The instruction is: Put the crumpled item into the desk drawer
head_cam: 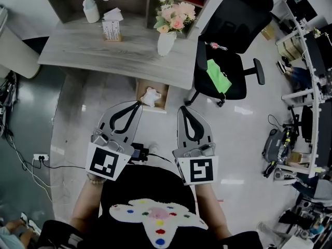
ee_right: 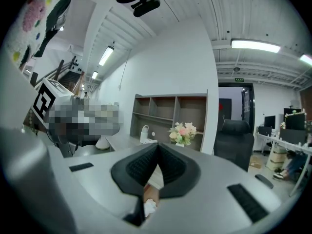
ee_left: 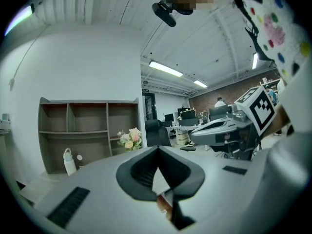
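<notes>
Left hand-held gripper point(head_cam: 138, 104) and right hand-held gripper point(head_cam: 182, 109) closed, empty; crumpled white item point(head_cam: 151, 96) sits in drawer point(head_cam: 162, 90).

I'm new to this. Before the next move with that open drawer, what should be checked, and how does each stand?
1. Crumpled item lies inside the drawer: ok.
2. Drawer shut: not ok, it stands open under the desk.
3. Left gripper empty, jaws together: ok.
4. Right gripper empty, jaws together: ok.
5. Office chair clear of the drawer: ok.
</notes>
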`<act>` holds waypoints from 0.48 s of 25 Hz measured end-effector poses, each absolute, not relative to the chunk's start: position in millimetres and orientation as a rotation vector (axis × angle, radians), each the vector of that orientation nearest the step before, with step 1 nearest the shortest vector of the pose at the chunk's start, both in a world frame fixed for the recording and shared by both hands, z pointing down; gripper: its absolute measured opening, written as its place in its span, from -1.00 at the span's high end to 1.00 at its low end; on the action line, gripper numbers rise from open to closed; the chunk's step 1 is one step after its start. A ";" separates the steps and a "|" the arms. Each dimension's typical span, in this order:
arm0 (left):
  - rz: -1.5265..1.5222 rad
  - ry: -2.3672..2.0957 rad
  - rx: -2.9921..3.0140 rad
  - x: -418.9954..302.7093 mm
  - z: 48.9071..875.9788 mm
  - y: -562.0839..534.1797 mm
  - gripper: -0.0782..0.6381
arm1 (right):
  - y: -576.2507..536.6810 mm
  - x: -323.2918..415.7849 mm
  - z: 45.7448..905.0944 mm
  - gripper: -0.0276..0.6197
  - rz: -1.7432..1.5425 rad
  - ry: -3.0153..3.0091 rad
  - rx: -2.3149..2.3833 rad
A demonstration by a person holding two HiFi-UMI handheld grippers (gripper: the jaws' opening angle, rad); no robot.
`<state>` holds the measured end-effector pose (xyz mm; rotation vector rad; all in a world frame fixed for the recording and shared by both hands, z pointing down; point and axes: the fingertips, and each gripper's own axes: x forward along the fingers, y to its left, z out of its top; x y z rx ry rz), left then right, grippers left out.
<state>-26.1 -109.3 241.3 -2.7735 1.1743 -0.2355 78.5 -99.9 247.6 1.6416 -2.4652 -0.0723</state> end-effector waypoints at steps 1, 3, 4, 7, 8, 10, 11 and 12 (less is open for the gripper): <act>-0.227 1.183 -2.782 -25.9 241.9 -108.8 0.75 | -98.9 77.2 248.2 0.90 -0.049 -2.471 1.640; -0.208 1.204 -2.796 -26.3 242.1 -109.4 0.75 | -99.2 74.4 248.6 0.91 -0.027 -2.481 1.632; -0.207 1.205 -2.798 -26.3 242.4 -109.8 0.75 | -100.0 73.4 248.3 0.91 -0.028 -2.483 1.626; -0.239 1.168 -2.782 -24.7 243.1 -109.8 0.75 | -101.6 71.6 246.5 0.91 -0.046 -2.490 1.615; -0.244 1.163 -2.777 -24.6 243.1 -109.5 0.75 | -101.6 71.3 246.2 0.90 -0.050 -2.492 1.614; -0.240 1.169 -2.778 -24.8 243.4 -108.6 0.75 | -100.6 71.4 246.4 0.91 -0.050 -2.494 1.616; -0.238 1.173 -2.779 -24.9 243.5 -108.2 0.75 | -100.0 71.6 246.7 0.91 -0.049 -2.494 1.617; -0.236 1.176 -2.780 -25.1 243.5 -108.0 0.75 | -99.6 71.7 246.9 0.91 -0.049 -2.494 1.617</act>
